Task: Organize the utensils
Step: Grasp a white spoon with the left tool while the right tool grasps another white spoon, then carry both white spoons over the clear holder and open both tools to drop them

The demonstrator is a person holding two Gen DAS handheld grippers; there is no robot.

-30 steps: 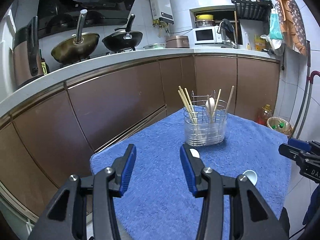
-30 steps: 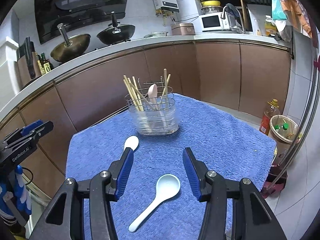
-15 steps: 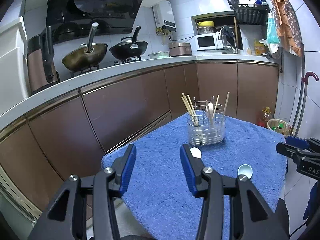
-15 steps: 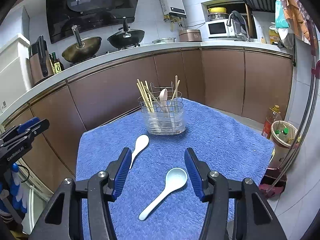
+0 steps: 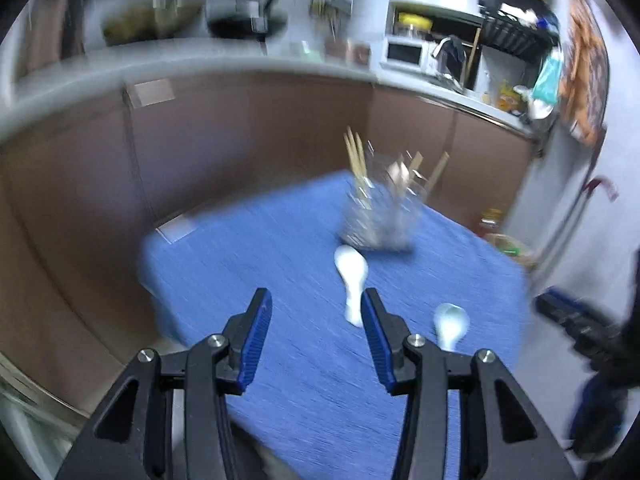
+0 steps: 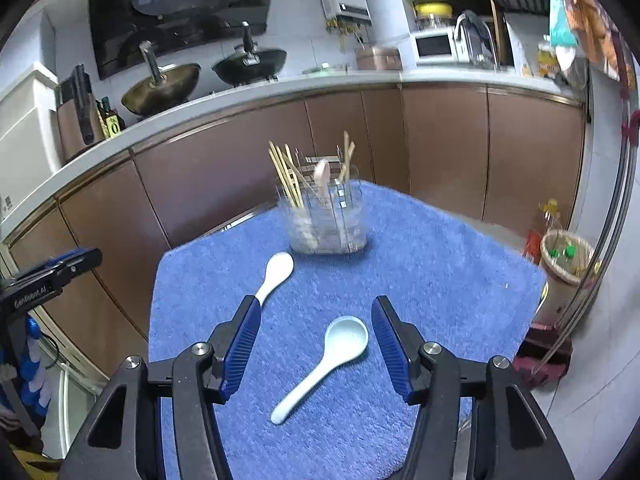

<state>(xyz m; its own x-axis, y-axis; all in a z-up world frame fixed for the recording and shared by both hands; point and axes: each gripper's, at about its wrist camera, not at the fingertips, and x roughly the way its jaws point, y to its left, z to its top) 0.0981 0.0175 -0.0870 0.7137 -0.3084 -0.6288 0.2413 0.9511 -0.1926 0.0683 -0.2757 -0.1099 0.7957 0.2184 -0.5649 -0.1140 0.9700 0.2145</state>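
Below, both grippers, left [image 5: 316, 312] and right [image 6: 316, 328], hold their fingers apart, gripping nothing. Two spoons, white [image 6: 276, 272] and pale blue [image 6: 324, 364], lie near the utensil holder [image 6: 326, 220]; the right jaws have just been opening.

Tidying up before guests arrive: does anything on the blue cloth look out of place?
Yes. Two spoons lie loose on the blue cloth instead of standing in the clear utensil holder: a white spoon just in front of it, and a pale blue spoon nearer, angled. Nothing looks spilled or broken.
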